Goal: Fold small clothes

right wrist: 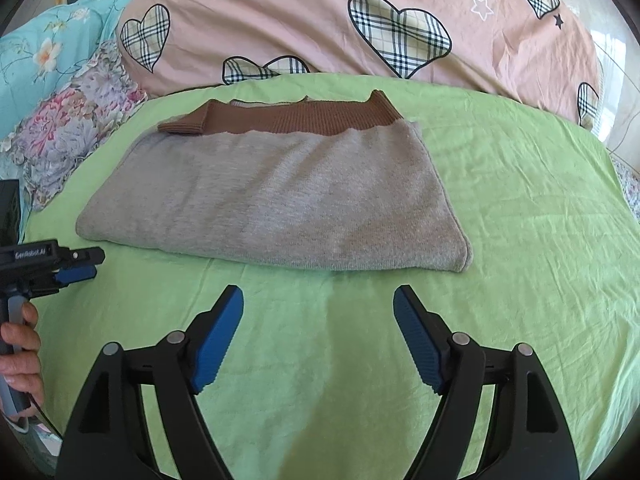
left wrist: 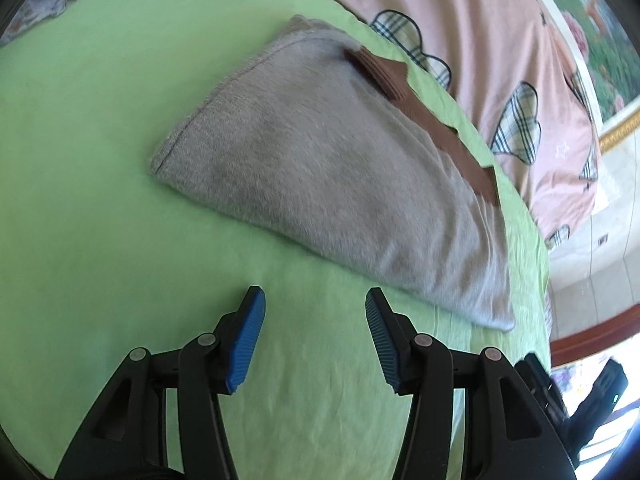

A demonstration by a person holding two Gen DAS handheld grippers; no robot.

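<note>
A grey knit garment with a brown ribbed band along its far edge lies folded flat on the green sheet. It also shows in the left wrist view, lying at a slant. My right gripper is open and empty, just short of the garment's near edge. My left gripper is open and empty, near the garment's near edge; it also shows at the left of the right wrist view, held by a hand.
A pink quilt with plaid hearts lies behind the garment. Floral bedding is bunched at the left. The green sheet ends near a tiled floor at the right of the left wrist view.
</note>
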